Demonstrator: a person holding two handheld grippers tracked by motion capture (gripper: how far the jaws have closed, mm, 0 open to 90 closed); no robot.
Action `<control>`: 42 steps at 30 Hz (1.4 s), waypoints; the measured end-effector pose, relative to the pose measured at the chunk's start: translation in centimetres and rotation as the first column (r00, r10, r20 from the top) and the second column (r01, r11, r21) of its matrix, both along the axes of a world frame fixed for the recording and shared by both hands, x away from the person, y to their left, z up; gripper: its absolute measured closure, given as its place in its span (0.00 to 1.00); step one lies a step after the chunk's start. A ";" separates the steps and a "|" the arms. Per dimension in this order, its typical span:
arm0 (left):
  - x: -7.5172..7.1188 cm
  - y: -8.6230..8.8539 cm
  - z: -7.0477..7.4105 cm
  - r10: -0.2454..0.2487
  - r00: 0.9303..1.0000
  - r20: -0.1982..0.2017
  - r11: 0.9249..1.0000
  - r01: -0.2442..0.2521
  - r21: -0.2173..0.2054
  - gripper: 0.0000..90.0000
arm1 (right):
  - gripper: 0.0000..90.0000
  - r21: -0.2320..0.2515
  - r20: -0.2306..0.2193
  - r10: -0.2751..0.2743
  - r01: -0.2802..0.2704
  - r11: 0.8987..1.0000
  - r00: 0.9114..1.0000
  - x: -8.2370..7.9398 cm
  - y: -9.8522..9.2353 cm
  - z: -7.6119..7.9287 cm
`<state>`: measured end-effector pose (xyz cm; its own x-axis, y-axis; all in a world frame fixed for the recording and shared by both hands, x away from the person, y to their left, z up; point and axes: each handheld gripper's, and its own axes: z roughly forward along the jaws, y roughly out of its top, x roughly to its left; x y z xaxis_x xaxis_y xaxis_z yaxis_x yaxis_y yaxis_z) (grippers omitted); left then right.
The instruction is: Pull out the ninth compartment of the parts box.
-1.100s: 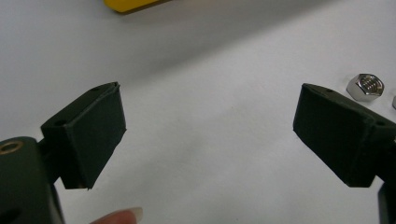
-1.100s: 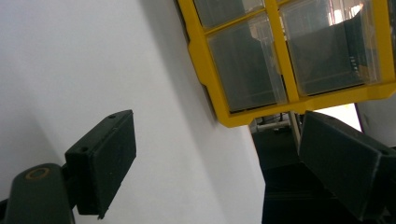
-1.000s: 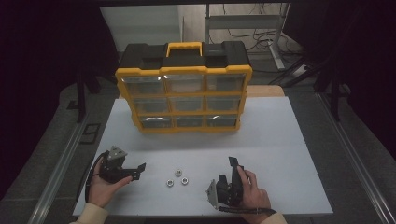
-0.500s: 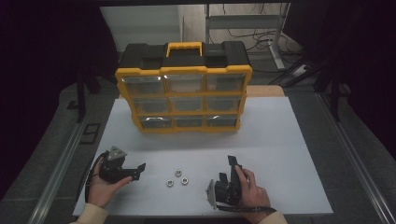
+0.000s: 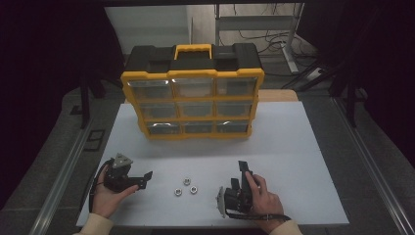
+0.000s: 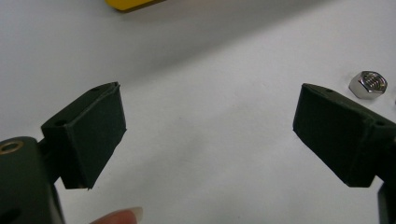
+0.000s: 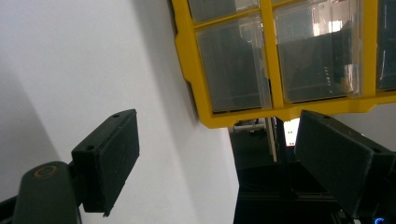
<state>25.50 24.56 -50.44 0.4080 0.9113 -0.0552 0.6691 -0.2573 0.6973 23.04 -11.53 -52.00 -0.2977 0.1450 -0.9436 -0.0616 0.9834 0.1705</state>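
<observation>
Three small steel hex nuts point(image 5: 186, 186) lie close together on the white table point(image 5: 274, 147) near its front edge. My left gripper point(image 5: 145, 178) lies low just left of them, jaws wide apart and pointing right at them; nothing is between its jaws. In the left gripper view one nut point(image 6: 369, 84) sits beyond the right jaw, and my left gripper point(image 6: 210, 128) holds nothing. My right gripper point(image 5: 243, 169) is to the right of the nuts, rolled on its side, open, aimed at the organizer. In the right gripper view my right gripper point(image 7: 229, 158) frames bare table.
A yellow and black drawer organizer point(image 5: 192, 93) with clear drawers point(image 7: 233, 60) stands upright at the back of the table. Beyond the table edges are dark floor, metal rails and a shelf frame point(image 5: 254, 29).
Almost nothing has moved; both hands and grippers stay where they were, with only a slight shift of the right gripper.
</observation>
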 end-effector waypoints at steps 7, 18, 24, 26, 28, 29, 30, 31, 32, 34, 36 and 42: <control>0.0 0.0 0.0 0.001 1.000 0.001 1.000 -0.001 0.000 0.11 | 0.17 -0.013 0.020 -0.008 0.008 1.000 1.000 0.3 0.1 0.1; -0.1 -0.1 0.1 -0.003 1.000 0.002 1.000 0.003 0.001 0.11 | 0.17 0.001 0.016 -0.005 0.005 1.000 1.000 1.2 0.2 0.0; -0.1 -0.1 0.1 -0.003 1.000 0.004 1.000 0.003 0.001 0.11 | 0.17 -0.004 0.030 0.002 -0.001 1.000 1.000 1.7 0.5 -0.1; -0.1 -0.1 0.1 -0.003 1.000 0.004 1.000 0.003 0.001 0.11 | 0.17 -0.004 0.049 -0.008 0.008 1.000 0.999 1.9 0.6 -0.3; -0.1 -0.1 0.1 -0.003 1.000 0.004 1.000 0.003 0.001 0.11 | 0.18 -0.014 0.055 -0.012 0.013 1.000 0.998 2.1 0.7 -0.3; -0.1 -0.1 0.1 -0.004 1.000 0.003 1.000 0.004 0.001 0.11 | 0.18 -0.016 0.050 -0.013 0.014 1.000 0.999 2.1 0.7 -0.3; -0.1 -0.1 0.1 -0.004 1.000 0.003 1.000 0.004 0.001 0.11 | 0.18 -0.017 0.051 -0.011 0.012 1.000 0.999 2.3 0.7 -0.3; -0.1 -0.1 0.1 -0.004 1.000 0.003 1.000 0.004 0.001 0.11 | 0.18 -0.018 0.061 -0.014 0.016 1.000 0.998 2.3 0.8 -0.4; -0.1 -0.1 0.1 -0.005 1.000 0.002 1.000 0.005 0.001 0.11 | 0.18 -0.021 0.064 -0.015 0.017 1.000 0.998 2.4 0.8 -0.4; -0.1 -0.1 0.1 -0.007 1.000 0.000 1.000 0.007 0.002 0.11 | 0.19 -0.008 0.047 -0.001 0.001 1.000 0.999 2.7 0.9 -0.4; -0.1 -0.2 0.1 -0.008 1.000 -0.001 1.000 0.008 0.002 0.11 | 0.19 -0.020 0.075 -0.009 0.010 1.000 0.997 2.9 0.9 -0.5; -0.1 -0.1 0.1 -0.008 1.000 0.001 1.000 0.008 0.001 0.11 | 0.20 -0.028 0.080 -0.019 0.022 0.999 0.997 3.6 1.0 -0.5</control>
